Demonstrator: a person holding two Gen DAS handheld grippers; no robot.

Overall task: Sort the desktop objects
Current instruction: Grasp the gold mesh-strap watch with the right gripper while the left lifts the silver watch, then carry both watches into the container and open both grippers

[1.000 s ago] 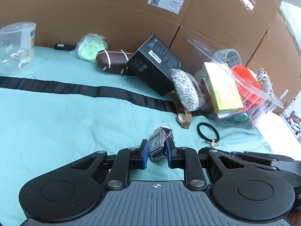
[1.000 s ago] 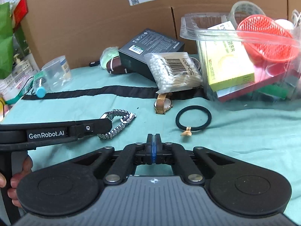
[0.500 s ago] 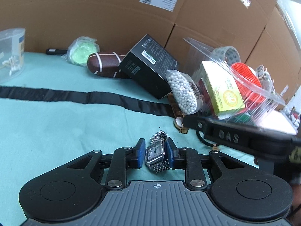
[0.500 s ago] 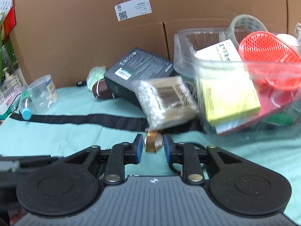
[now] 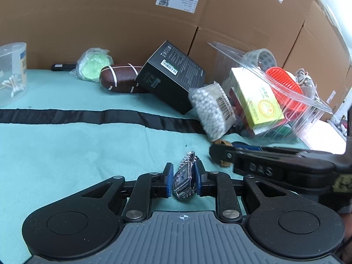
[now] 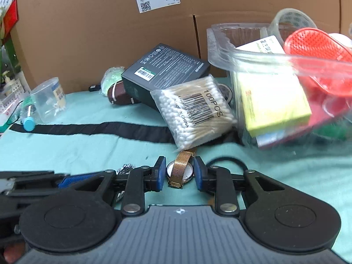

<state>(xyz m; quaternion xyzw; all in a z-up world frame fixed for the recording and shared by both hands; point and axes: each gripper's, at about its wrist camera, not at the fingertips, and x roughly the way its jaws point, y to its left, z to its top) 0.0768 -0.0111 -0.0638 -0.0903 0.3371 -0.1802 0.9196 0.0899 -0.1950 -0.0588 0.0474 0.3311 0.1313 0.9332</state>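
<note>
left claw (image 5: pixel 182 179): closing on rhinestone-set silver metal watch (image 5: pixel 183 181) | right claw (image 6: pixel 177 172): narrow gap around gold mesh-strap watch (image 6: pixel 179 169), pads apart from it

Backdrop: brown cardboard boxes (image 5: pixel 110 33) stand side by side along the far edge, forming a wall.
Label: a white shipping label (image 5: pixel 177 0) with a QR code is stuck high on one box.
Cover: a teal cloth (image 5: pixel 66 154) lies over the whole work surface.
Stripe: a black strip (image 5: pixel 88 116) runs across the cloth from left to right.
Left edge: red and green packaging (image 6: pixel 8 11), partly cut off.
</note>
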